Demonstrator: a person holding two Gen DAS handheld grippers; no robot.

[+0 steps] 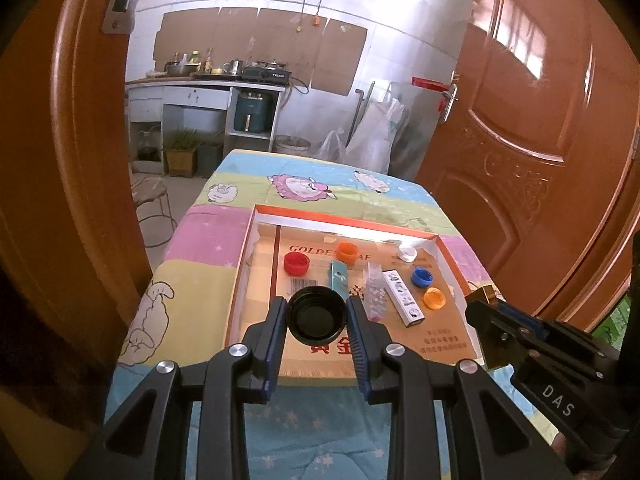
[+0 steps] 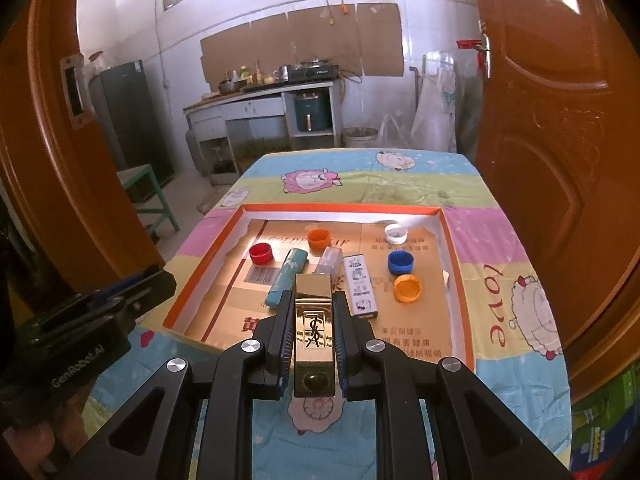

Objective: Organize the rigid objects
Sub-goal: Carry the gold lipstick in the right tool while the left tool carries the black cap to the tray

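Left gripper (image 1: 317, 317): fingers clamp black cap (image 1: 317, 317), open side up.
Right gripper (image 2: 314, 312): fingers pinch gold lighter (image 2: 314, 336) lengthwise.
Right view only: engraved monogram.

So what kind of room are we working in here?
Most likely a home kitchen: a gas stove on a counter with bottles, a fridge, and a table under a cartoon sheep cloth.

Black gripper (image 1: 317, 308), blue-ribbed pads, silver screws
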